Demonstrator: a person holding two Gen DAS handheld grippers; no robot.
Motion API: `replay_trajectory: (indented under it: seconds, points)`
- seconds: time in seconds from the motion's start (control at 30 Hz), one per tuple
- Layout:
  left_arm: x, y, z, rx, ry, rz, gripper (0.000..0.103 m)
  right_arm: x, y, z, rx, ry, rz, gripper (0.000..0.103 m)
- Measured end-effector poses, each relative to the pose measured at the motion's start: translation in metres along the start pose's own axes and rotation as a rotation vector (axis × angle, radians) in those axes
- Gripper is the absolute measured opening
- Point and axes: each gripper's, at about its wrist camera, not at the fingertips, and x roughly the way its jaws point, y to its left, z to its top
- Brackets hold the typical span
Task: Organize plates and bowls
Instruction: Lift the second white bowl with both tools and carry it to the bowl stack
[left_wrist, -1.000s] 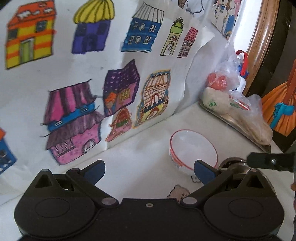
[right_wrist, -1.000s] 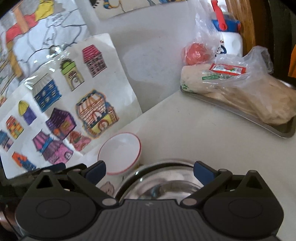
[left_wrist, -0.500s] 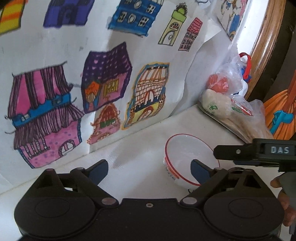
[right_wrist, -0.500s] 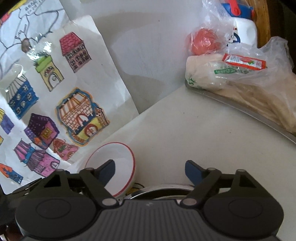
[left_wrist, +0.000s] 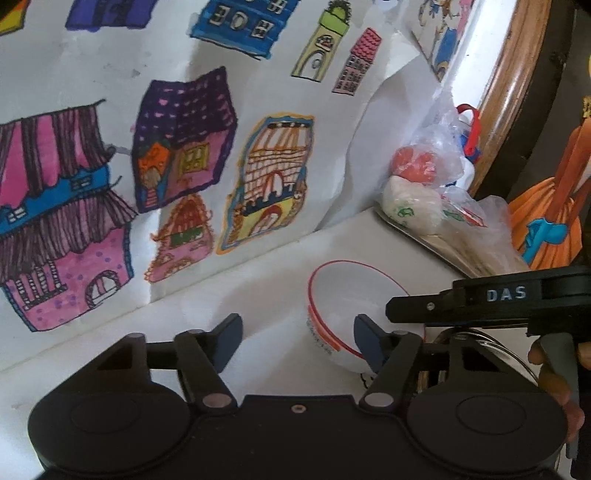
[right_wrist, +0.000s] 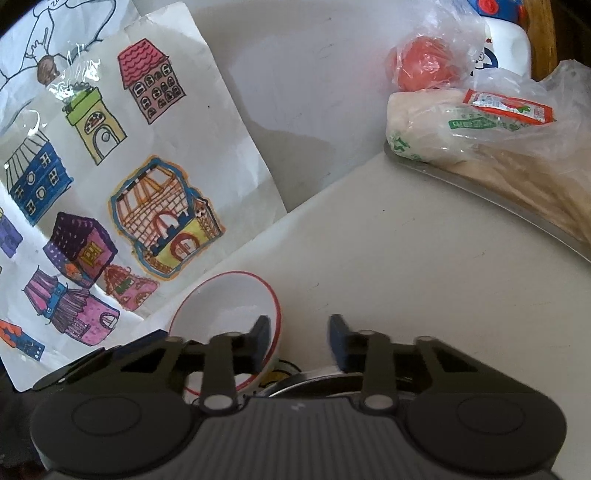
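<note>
A white bowl with a red rim (left_wrist: 343, 295) stands on the white table, in front of my left gripper's right finger. My left gripper (left_wrist: 297, 338) is open and empty, low over the table just left of the bowl. The same bowl shows in the right wrist view (right_wrist: 229, 306), with my right gripper's left finger over its right rim. My right gripper (right_wrist: 299, 338) is partly closed, its fingers apart with nothing between them. A steel bowl (right_wrist: 317, 380) lies just under it, mostly hidden. The right gripper's body shows in the left wrist view (left_wrist: 491, 299).
A sheet of coloured house drawings (left_wrist: 177, 147) leans on the wall behind the bowl. A steel tray (right_wrist: 491, 195) at the right holds bagged food (right_wrist: 476, 129) and a bagged tomato (right_wrist: 424, 62). A white bottle (right_wrist: 506, 51) stands behind it.
Both grippers moved forward toward the white bowl. My right gripper's fingers narrowed and the steel bowl slid out of sight beneath it. The right gripper came further into the left wrist view.
</note>
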Motion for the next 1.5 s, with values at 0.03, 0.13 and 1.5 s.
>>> replay_trajectory:
  seconds: [0.03, 0.13, 1.5]
  points:
    - [0.000, 0.000, 0.000, -0.002, -0.001, -0.008, 0.063, 0.000, 0.002, 0.000, -0.007, 0.001, -0.001, 0.030]
    - [0.000, 0.002, -0.001, -0.019, -0.007, -0.032, 0.052, -0.001, 0.007, -0.002, -0.028, 0.002, -0.005, 0.025]
    - [-0.173, -0.064, -0.044, 0.023, -0.038, -0.182, 0.014, -0.186, 0.034, -0.122, 0.031, -0.098, -0.012, 0.012]
